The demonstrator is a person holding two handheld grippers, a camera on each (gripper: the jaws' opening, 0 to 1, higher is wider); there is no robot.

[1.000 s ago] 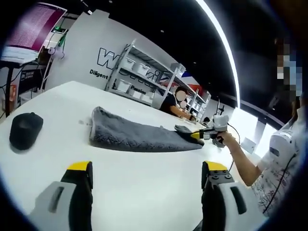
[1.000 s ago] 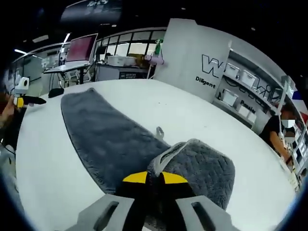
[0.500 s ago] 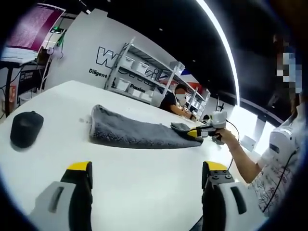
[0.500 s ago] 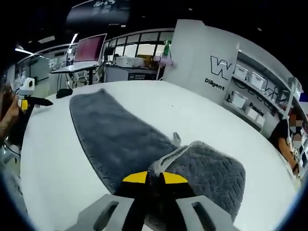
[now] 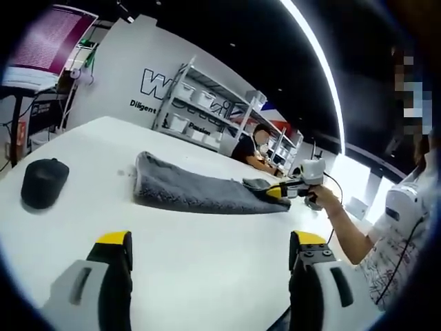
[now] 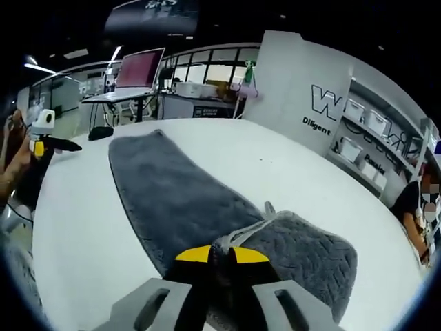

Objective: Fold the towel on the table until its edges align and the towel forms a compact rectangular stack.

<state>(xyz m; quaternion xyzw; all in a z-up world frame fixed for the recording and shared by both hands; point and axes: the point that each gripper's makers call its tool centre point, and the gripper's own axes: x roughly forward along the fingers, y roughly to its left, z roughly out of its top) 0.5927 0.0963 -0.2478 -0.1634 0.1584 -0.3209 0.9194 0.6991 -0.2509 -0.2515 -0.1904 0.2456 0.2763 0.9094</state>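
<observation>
A long grey towel [image 5: 196, 192] lies on the white table [image 5: 207, 255], and in the right gripper view the same grey towel [image 6: 176, 200] stretches away from me. My right gripper [image 6: 220, 256] is shut on the towel's near end, which is curled up and over into a fold [image 6: 303, 245]. In the left gripper view that right gripper [image 5: 281, 191] shows at the towel's right end, held by a person's hand. My left gripper [image 5: 210, 241] is open above bare table, well short of the towel. It also shows small in the right gripper view as the left gripper [image 6: 52, 145], far left.
A black mouse [image 5: 41, 183] lies on the table's left part. A person in a white shirt [image 5: 396, 241] stands at the right. Behind the table are shelves with bins [image 5: 207, 110], a seated person [image 5: 251, 148], and a desk with a laptop [image 6: 138, 72].
The right gripper has carried the folded end a little along the towel, so the fold looks longer. The left gripper stays open over the table.
</observation>
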